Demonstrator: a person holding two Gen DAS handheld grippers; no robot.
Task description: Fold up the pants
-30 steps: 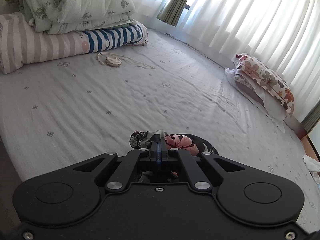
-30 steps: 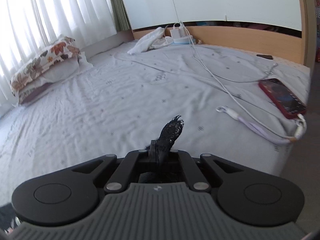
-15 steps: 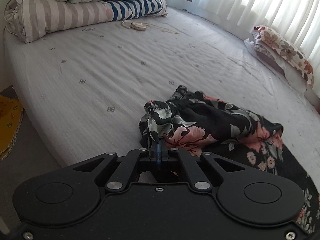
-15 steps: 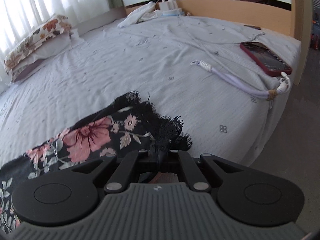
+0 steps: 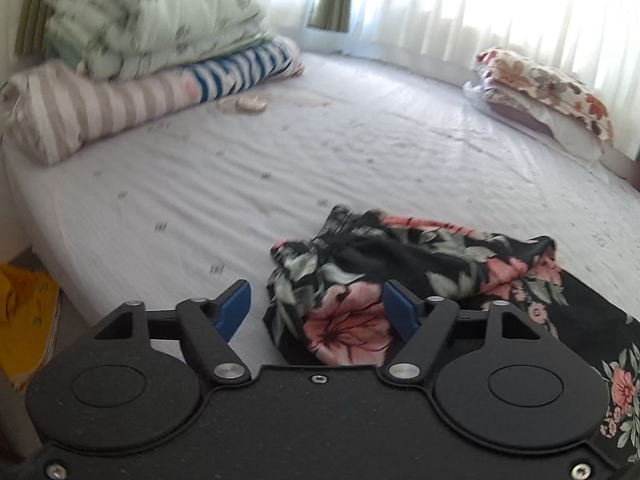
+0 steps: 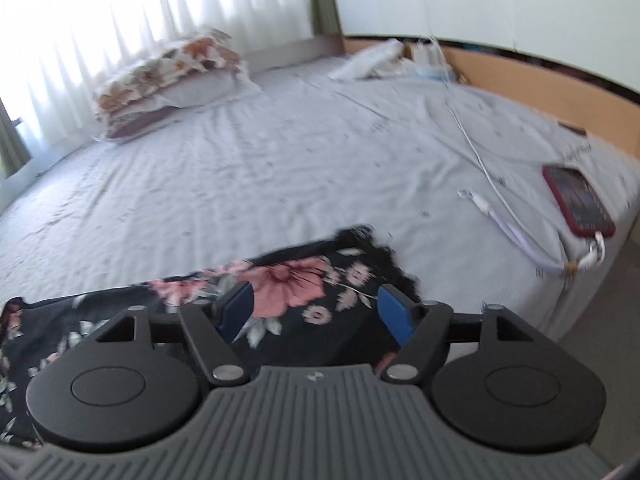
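Note:
The black floral pants (image 5: 400,264) lie along the near edge of the bed. In the left wrist view their bunched waist end lies between the spread blue pads of my left gripper (image 5: 318,304), which is open and holds nothing. In the right wrist view the lace-trimmed leg end of the pants (image 6: 320,280) lies flat under my right gripper (image 6: 316,306), which is also open and empty.
The bed (image 5: 280,152) has a pale printed sheet. Folded quilts (image 5: 132,52) are stacked at the far left, with a small corded thing (image 5: 250,104) beside them. Floral pillows (image 5: 548,92) lie by the curtains. A red phone (image 6: 578,200) and charging cables (image 6: 516,228) lie at the right edge.
Both grippers held the pants up, lowered them onto the bed and have now opened, letting go. The pants lie on the sheet.

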